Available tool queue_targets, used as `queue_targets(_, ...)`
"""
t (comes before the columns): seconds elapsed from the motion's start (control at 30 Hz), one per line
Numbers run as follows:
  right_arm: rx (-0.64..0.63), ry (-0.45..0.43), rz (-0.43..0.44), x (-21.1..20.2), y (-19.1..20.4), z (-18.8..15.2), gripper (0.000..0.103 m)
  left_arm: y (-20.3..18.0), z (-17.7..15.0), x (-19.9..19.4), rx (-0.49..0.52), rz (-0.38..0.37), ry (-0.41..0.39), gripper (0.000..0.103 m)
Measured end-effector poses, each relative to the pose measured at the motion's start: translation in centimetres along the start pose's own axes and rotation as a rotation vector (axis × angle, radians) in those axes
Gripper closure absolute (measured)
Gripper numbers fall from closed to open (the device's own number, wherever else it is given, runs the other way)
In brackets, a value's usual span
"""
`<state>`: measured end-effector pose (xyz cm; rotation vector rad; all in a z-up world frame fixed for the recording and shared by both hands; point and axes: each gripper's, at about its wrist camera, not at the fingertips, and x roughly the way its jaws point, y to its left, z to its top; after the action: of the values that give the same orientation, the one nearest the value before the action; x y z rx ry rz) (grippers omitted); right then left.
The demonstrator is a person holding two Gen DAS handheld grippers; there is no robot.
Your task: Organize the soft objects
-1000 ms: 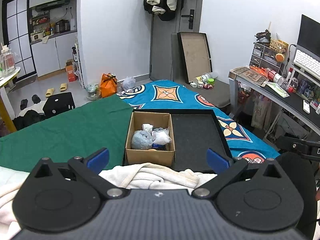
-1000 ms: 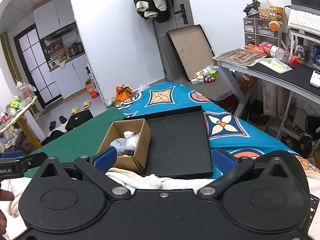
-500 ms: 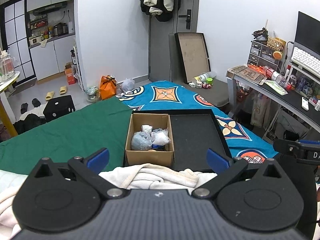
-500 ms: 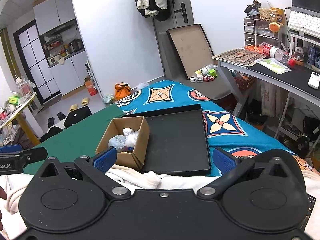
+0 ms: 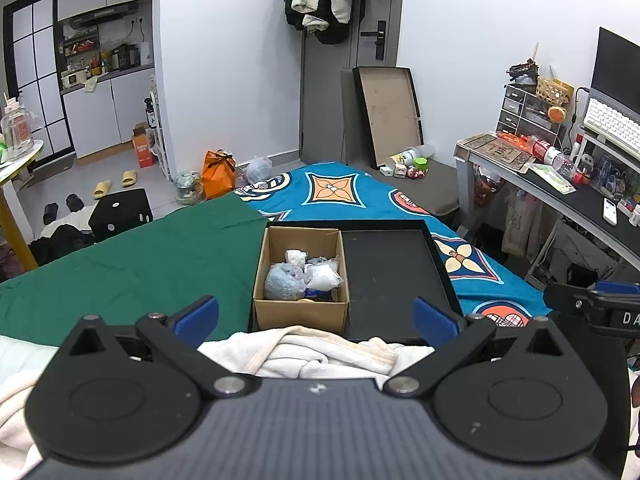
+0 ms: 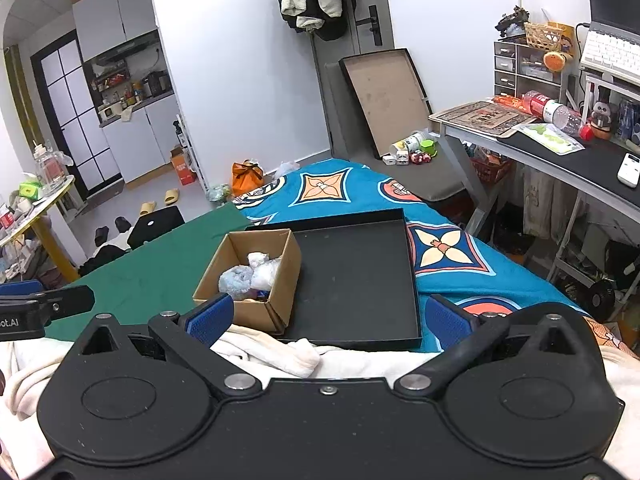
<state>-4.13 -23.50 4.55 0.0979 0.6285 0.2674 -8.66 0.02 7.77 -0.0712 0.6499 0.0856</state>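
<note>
Both tongs, left (image 5: pixel 316 318) and right (image 6: pixel 327 320), hang wide and empty; reaching for the box (image 5: pixel 301 280) could snag the towel (image 5: pixel 320 350).

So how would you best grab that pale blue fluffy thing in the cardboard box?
Probably from straight above. The pale blue fluffy thing sits low in the cardboard box, walls all round, bagged items against its right side. Pinch its rounded top, fingers front to back; the open left gripper seems nearer.
</note>
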Motion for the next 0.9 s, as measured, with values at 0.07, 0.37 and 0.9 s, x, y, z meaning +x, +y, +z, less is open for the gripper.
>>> queue_targets(0.07, 0.001, -0.008, -0.004, -0.18, 0.00, 0.07, 0.000, -0.07, -0.02, -0.11, 0.002, 0.004, 0.000, 0.000)
queue_targets(0.37, 0.012, 0.002, -0.014, 0.00, -0.03, 0.03, 0.000, -0.42, 0.32, -0.29, -0.002, 0.013, -0.003, 0.000)
queue_targets(0.9, 0.009, 0.018, -0.015, 0.10, -0.03, -0.15, 0.000, -0.79, 0.06, -0.16, 0.021, 0.016, 0.011, 0.000)
